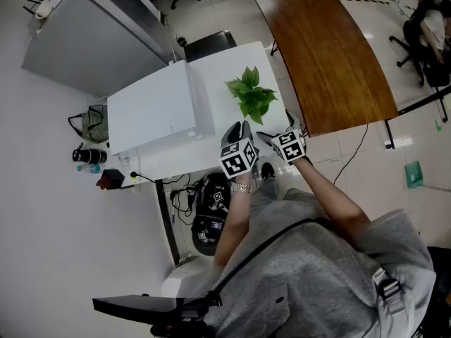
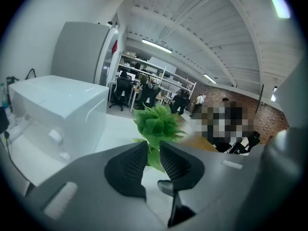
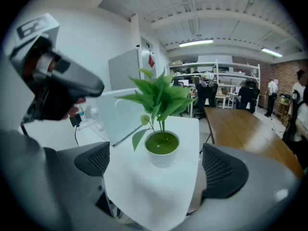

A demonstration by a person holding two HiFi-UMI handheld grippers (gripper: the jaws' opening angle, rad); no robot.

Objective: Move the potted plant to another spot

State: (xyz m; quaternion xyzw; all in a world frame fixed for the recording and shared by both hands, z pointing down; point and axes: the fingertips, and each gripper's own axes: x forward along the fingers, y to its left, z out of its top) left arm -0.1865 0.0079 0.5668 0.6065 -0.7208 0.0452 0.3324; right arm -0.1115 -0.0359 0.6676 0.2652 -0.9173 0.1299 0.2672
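Observation:
The potted plant (image 1: 250,94), green leaves in a small white pot (image 3: 162,153), stands near the front right of the white table (image 1: 211,65). In the right gripper view it is upright just ahead of my right gripper (image 3: 156,171), whose jaws stand wide open with nothing between the pads; the pot is apart from them. My left gripper (image 2: 153,160) hovers beside it at the table's front edge, pads (image 2: 130,165) almost together with nothing between them, the leaves (image 2: 156,121) showing beyond. In the head view both grippers, left (image 1: 241,128) and right (image 1: 272,139), point at the plant.
A large white box (image 1: 151,111) takes up the table's left half. A brown wooden table (image 1: 331,55) stands close on the right. A grey cabinet (image 1: 91,41) is behind at the left. Cables and gear (image 1: 211,210) lie under the table's front edge.

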